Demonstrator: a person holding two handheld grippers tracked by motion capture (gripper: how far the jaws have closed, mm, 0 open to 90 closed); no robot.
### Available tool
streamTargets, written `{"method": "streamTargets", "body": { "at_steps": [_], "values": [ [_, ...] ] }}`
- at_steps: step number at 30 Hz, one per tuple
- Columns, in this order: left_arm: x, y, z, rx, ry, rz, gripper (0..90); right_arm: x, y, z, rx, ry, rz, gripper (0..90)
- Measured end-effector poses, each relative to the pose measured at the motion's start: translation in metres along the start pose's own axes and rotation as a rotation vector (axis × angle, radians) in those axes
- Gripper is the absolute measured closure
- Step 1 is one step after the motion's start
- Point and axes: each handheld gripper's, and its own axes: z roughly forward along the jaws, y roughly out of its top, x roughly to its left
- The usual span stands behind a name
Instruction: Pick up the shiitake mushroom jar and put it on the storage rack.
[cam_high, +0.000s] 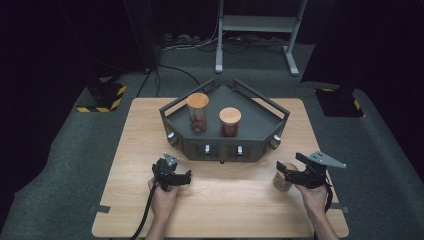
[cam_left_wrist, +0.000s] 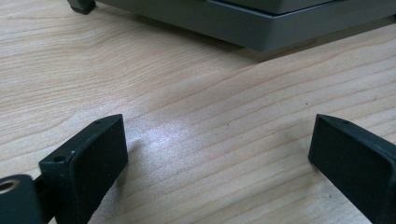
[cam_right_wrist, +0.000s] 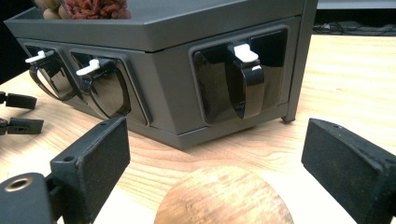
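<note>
Right gripper (cam_high: 286, 173): hovering over the right front part of the table, held in the person's right hand (cam_high: 314, 196). In the right gripper view (cam_right_wrist: 215, 154) its 2 black jaws are standing wide apart and gripping nothing.
Wooden-lidded jar (cam_high: 283, 177): standing on the table just in front of the rack's right front corner. In the right gripper view its round wooden lid (cam_right_wrist: 224, 196) is sitting low between the 2 jaws, touching neither pad; whether the jaws are level with it or above it cannot be told.
Left gripper (cam_high: 186, 176): resting low at the left front of the table in the person's left hand (cam_high: 162, 196). In the left gripper view (cam_left_wrist: 217, 140) the jaws are standing wide open with bare wood between them, holding nothing.
Table (cam_high: 140, 150): light wood, carrying the rack at its far middle.
Rack (cam_high: 260, 127): dark grey, angular, with railed sides and black handles with white tabs (cam_right_wrist: 245, 51) along its front faces.
Tall jar (cam_high: 197, 112): standing upright on the rack's deck, left of centre, wooden lid on, brown round contents showing.
Short jar (cam_high: 230, 122): standing upright just beside the tall jar, to its right, wooden lid on, red contents showing.
Separation: the 2 grippers are sitting well apart, 1 at each side of the rack's front.
</note>
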Motion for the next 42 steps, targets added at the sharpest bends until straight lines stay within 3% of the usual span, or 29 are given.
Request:
{"method": "streamTargets", "body": {
  "at_steps": [30, 36, 42],
  "values": [
    [0.0, 0.0, 0.0, 0.0, 0.0, -0.001, 4.4, -0.007, -0.041, 0.006, 0.053, -0.025, 0.046, 8.2],
    [0.0, 0.0, 0.0, 0.0, 0.001, -0.001, 4.4, -0.003, -0.042, 0.007, 0.073, -0.037, 0.005, 9.3],
    [0.0, 0.0, 0.0, 0.0, 0.0, -0.001, 4.4, -0.003, -0.05, 0.008, 0.1, -0.041, 0.006, 10.7]
  ]
}}
